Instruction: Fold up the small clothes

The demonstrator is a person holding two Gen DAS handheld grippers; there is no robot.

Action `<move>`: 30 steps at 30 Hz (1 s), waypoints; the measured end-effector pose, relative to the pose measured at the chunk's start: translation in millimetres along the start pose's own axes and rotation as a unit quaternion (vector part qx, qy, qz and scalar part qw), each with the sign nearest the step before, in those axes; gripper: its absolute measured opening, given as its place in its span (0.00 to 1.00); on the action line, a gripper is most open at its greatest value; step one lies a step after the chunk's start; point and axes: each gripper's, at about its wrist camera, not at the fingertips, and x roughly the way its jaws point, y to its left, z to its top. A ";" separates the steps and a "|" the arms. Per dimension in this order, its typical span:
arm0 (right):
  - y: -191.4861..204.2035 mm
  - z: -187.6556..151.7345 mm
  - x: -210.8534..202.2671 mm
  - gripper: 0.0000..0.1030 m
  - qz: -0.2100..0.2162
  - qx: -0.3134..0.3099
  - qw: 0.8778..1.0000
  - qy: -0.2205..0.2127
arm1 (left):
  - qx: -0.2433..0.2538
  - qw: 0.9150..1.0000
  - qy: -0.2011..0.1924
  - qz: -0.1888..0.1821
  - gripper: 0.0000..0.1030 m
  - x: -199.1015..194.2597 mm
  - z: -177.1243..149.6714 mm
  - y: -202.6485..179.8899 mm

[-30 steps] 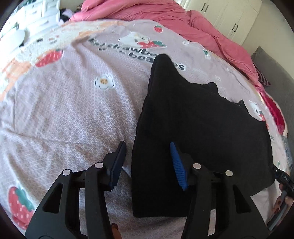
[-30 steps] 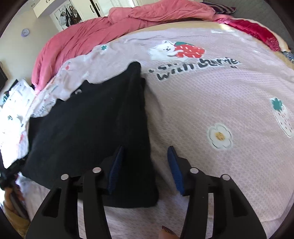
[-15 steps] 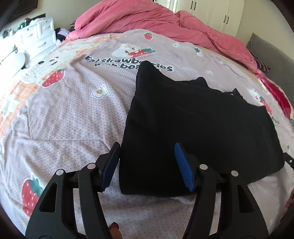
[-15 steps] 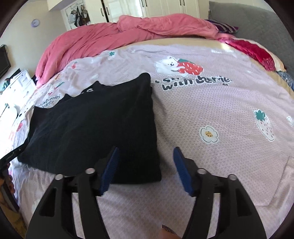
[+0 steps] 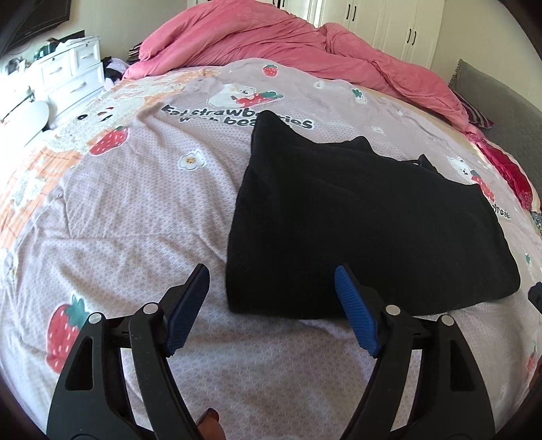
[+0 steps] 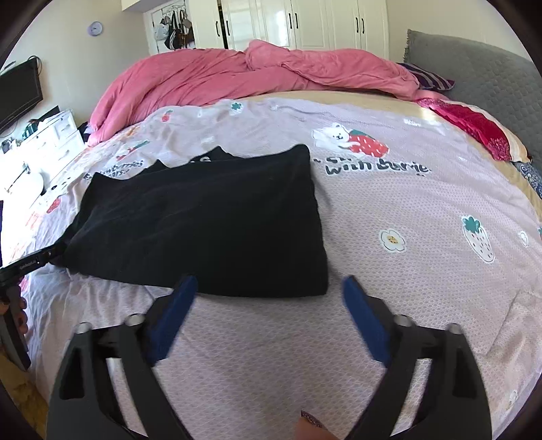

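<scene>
the black garment (image 5: 366,223) lies folded flat on the bed sheet (image 5: 135,210), a lilac sheet printed with strawberries, flowers and bears. it sits near the middle of the bed, its near folded edge running along toward the near edge of the bed. two small points of fabric stick up along its far edge.

left gripper (image 5: 271,287) hovers over the near left corner of the garment, jaws opening, blue pads spread wide. the cloth's corner shows in the gap between them but the pads are not pressing on it.

right gripper (image 6: 267,291) hangs just off the garment's near right corner, jaws opening too and spread wide. the cloth's near edge shows just beyond the fingertips, and mostly bare sheet lies in the gap.

at the far edge of the bed a pink duvet (image 6: 237,78) is heaped up. a grey headboard (image 6: 474,64) stands along the right edge. white wardrobe doors (image 6: 305,23) sit behind.
</scene>
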 end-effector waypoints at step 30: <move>120.7 7.9 16.6 0.96 0.087 -0.093 0.992 0.008 | -0.076 0.997 -0.021 -0.004 0.91 -13.7 0.4 44.2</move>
